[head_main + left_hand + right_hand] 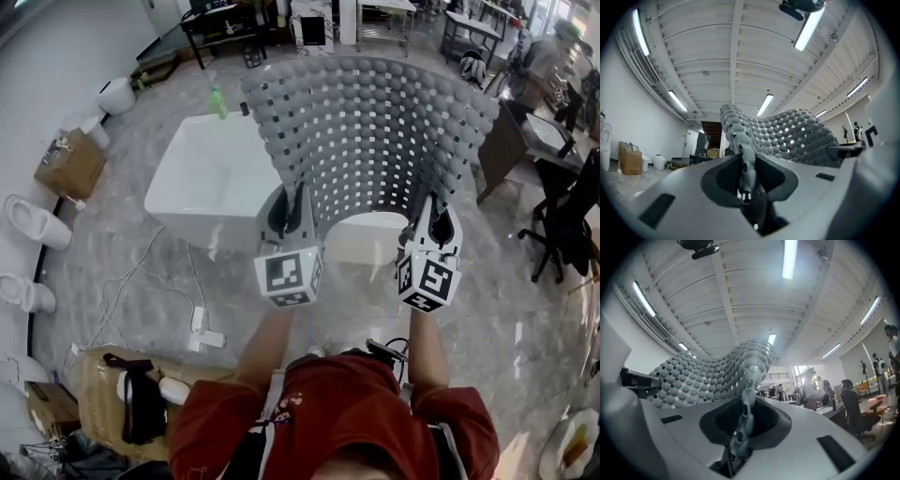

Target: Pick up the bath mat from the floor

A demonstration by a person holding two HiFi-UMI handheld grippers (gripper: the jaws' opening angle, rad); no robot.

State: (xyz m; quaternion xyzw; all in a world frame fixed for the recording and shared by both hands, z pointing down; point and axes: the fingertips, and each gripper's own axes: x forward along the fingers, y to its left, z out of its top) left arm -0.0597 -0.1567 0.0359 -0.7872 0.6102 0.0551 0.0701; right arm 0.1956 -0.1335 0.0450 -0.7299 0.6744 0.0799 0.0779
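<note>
Far left, along the wall: white toilets (33, 221), with a cardboard box (69, 165) just beyond them. A thin white cable (127, 281) trails over the grey marble floor (103, 239). A green bottle (217, 101) stands at the far edge of a white bathtub (202, 178).

Left gripper (289, 208): clenched on the lower left corner of the bath mat (375, 131). The left gripper view shows the mat's edge running down between the two jaws, pinched there. Its marker cube (289, 277) faces the head camera, with a bare forearm behind it.

The bath mat is grey and nubbed, pierced with square holes. It is clear of the floor, slung between the two grippers. The sheet rises from the jaws and bows like a curved wall, hiding part of the bathtub. Its lower edge arches between the two grips.

Right gripper (433, 220): clamped on the lower right corner of the mat. The right gripper view shows the nubbed edge squeezed between the jaws. Its marker cube (428, 281) is level with the left one.

Far right: a person (546, 54) stands by desks, and a black office chair (562, 225) is near the edge.
</note>
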